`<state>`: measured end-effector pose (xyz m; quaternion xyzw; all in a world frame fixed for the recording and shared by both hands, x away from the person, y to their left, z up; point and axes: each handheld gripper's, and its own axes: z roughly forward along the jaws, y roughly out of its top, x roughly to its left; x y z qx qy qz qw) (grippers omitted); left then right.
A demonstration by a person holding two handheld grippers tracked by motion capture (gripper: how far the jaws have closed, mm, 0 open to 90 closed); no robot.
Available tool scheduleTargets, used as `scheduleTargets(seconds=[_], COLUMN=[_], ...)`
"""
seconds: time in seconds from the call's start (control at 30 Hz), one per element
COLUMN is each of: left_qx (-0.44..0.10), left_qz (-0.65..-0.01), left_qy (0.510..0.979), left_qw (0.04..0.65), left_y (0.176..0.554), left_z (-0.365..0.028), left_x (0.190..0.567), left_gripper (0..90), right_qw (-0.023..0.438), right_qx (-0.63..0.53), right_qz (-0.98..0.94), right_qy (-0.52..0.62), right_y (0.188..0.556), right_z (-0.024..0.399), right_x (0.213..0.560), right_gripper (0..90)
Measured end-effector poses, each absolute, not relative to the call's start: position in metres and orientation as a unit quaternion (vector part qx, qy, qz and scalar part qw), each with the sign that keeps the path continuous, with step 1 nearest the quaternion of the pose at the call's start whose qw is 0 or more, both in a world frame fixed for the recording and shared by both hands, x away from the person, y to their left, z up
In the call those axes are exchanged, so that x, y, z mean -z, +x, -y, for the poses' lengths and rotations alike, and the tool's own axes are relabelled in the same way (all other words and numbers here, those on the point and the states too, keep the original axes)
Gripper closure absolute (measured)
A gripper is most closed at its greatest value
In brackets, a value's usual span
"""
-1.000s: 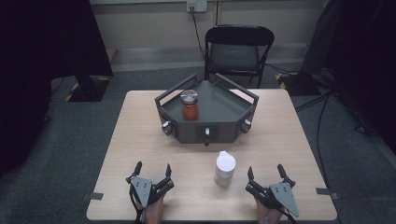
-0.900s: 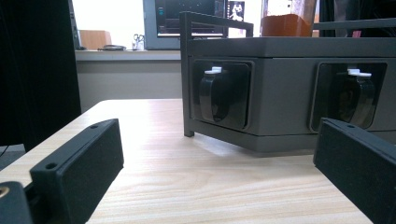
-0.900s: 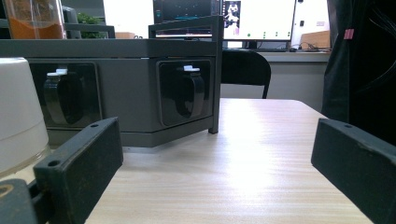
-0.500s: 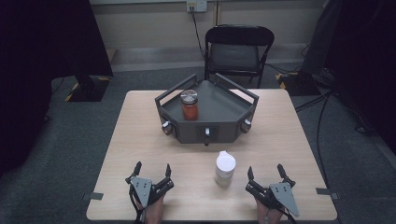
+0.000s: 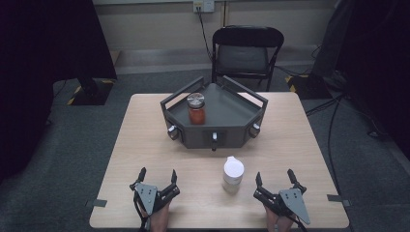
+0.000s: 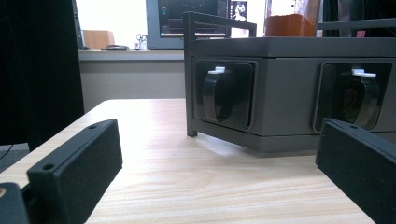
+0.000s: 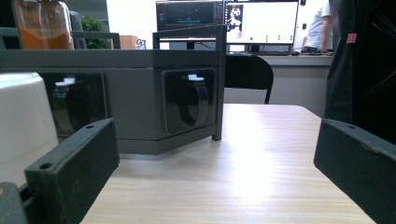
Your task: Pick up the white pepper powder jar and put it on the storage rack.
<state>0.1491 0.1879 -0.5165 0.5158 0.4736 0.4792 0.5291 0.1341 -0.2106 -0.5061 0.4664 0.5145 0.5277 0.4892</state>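
White bottle (image 5: 232, 174) stands upright on the table (image 5: 300, 140), between my 2 grippers, nearer my right gripper (image 5: 276, 182); in the right gripper view it sits just beyond my left jaw. Ahead of both jaw pairs: grey tray (image 5: 227, 108) with 3 knobs on its front faces. Orange jar (image 5: 196, 108) with metal lid stands in the tray. My left gripper (image 5: 155, 177) rests low, jaws spread wide, empty. Right jaws likewise wide apart, gripping nothing.
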Motion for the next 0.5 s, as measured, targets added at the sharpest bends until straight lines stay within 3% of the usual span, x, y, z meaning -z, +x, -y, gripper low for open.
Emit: scheduleTargets(seconds=[0.5], left_qx=[-0.479], left_qz=[-0.474], left_qy=[0.516], left_qw=[0.529], left_y=[0.149], left_z=[-0.188], left_x=[0.516], left_gripper=[0.0], right_qw=[0.483], right_qx=[-0.558], right_qz=[-0.513], right_qy=[0.437], right_y=[0.128], right_z=[0.202], right_x=[0.486], right_gripper=[0.0])
